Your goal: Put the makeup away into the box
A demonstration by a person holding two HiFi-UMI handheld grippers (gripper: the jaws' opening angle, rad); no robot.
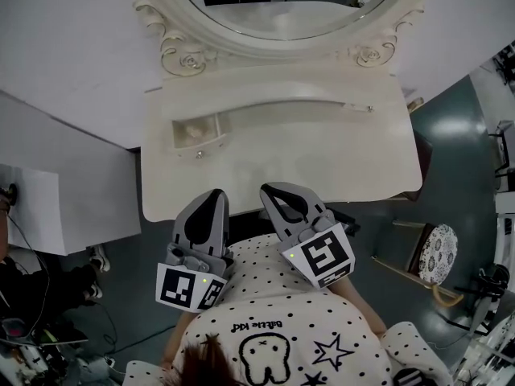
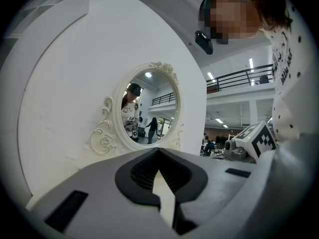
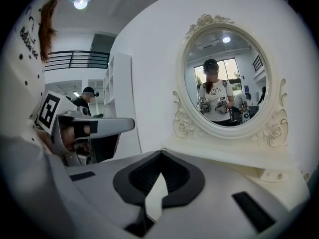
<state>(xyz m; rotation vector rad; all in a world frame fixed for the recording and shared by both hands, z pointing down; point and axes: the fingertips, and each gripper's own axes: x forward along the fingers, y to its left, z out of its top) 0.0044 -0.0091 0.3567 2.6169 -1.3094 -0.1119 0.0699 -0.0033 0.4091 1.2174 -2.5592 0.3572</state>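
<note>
The grey left tongs (image 1: 214, 195) and grey right tongs (image 1: 272, 190) are both pressed together and empty, at the near edge of the cream worktop (image 1: 322, 163). The small open cream box (image 1: 195, 141) sits on its left part, below the oval white-framed mirror (image 1: 282, 10).

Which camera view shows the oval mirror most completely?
The right gripper view: the mirror faces the camera, large, with its whole frame. The left gripper view shows it smaller and obliquely; the head view shows only its lower part from above.
</note>
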